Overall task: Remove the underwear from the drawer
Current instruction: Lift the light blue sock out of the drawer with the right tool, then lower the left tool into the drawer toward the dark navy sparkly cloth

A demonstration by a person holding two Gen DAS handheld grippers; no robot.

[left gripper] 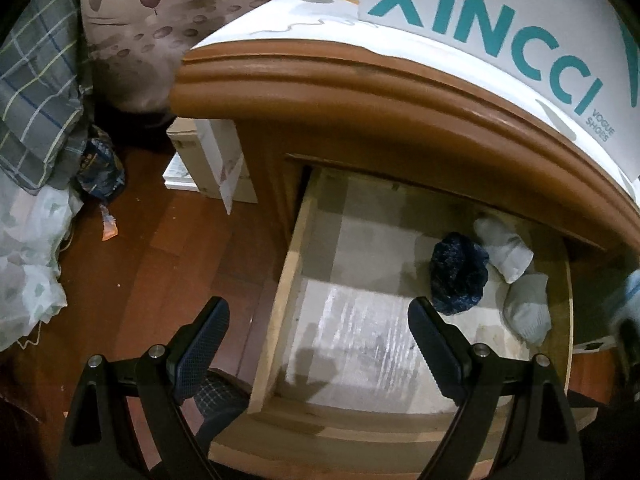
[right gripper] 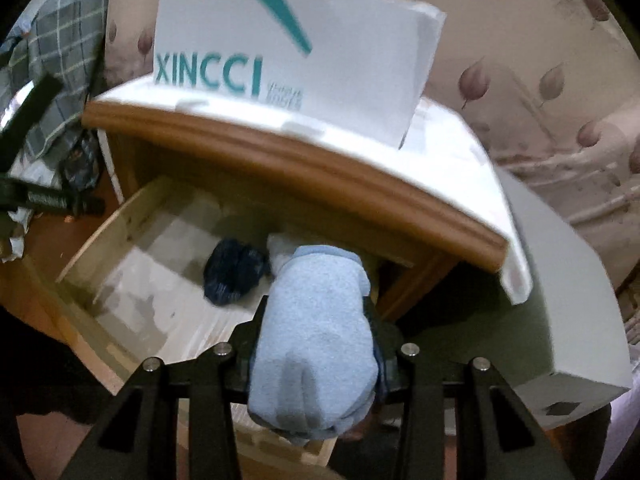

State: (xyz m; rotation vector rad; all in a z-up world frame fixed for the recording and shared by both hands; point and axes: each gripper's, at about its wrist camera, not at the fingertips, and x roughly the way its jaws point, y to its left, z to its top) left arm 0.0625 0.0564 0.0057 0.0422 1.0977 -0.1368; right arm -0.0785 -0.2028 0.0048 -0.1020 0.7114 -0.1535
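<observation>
The wooden drawer [left gripper: 288, 280] is pulled out of the brown nightstand [left gripper: 360, 92]. Inside lie a dark blue rolled underwear [left gripper: 458, 278] and two white rolled pieces [left gripper: 506, 250], all at the right. My left gripper [left gripper: 320, 332] hovers open over the drawer's front left, holding nothing. In the right wrist view my right gripper [right gripper: 320, 320] is shut on a light blue rolled underwear [right gripper: 316, 344], held above the drawer's [right gripper: 92, 248] right side. The dark blue roll [right gripper: 234, 276] lies below and to its left.
A white XINCCI shoe box [left gripper: 500, 20] stands on the nightstand top. A grey box [right gripper: 568, 312] sits at the right of the nightstand. Checked cloth [left gripper: 36, 88], a white bag [left gripper: 28, 248] and white boxes [left gripper: 208, 160] lie on the wooden floor at the left.
</observation>
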